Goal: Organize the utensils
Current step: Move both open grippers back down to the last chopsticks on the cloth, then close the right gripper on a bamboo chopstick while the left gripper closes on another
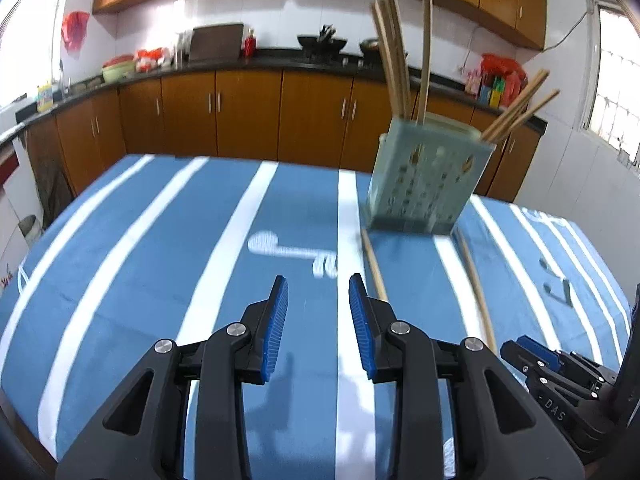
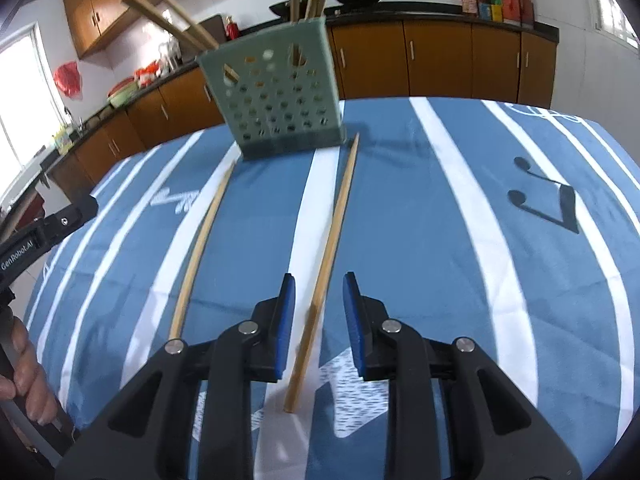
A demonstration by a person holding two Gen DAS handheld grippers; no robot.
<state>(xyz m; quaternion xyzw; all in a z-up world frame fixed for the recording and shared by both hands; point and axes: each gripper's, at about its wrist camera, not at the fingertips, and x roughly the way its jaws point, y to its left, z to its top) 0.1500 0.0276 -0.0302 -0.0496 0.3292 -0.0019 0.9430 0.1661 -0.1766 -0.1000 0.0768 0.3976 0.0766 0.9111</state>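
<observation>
Two loose chopsticks lie on the striped blue cloth (image 2: 400,208), both in front of the holder. The right chopstick (image 2: 330,248) runs from near the holder's base towards the right gripper (image 2: 318,284), and its near part lies between the two blue pads, which stand apart and do not touch it. The left chopstick (image 2: 202,244) lies beside it, a little apart, and also points to the holder. The green perforated holder (image 2: 280,96) stands upright near the far edge of the table and already has several chopsticks (image 1: 396,52) in it, some of them leaning outward. The left gripper (image 1: 318,292) hovers over the cloth with its pads apart and nothing between them; the left chopstick is just to the right of its right finger. I judge that the pick-up is not yet begun. What could go wrong: a chopstick is thin and round, so it may roll away when only one pad touches it first, or the pads may pinch the cloth together with it. If it is gripped near its end, it may swing downward. The holder looks light, so a push from the tip during insertion may tip it, and the leaning chopsticks may block the way.
</observation>
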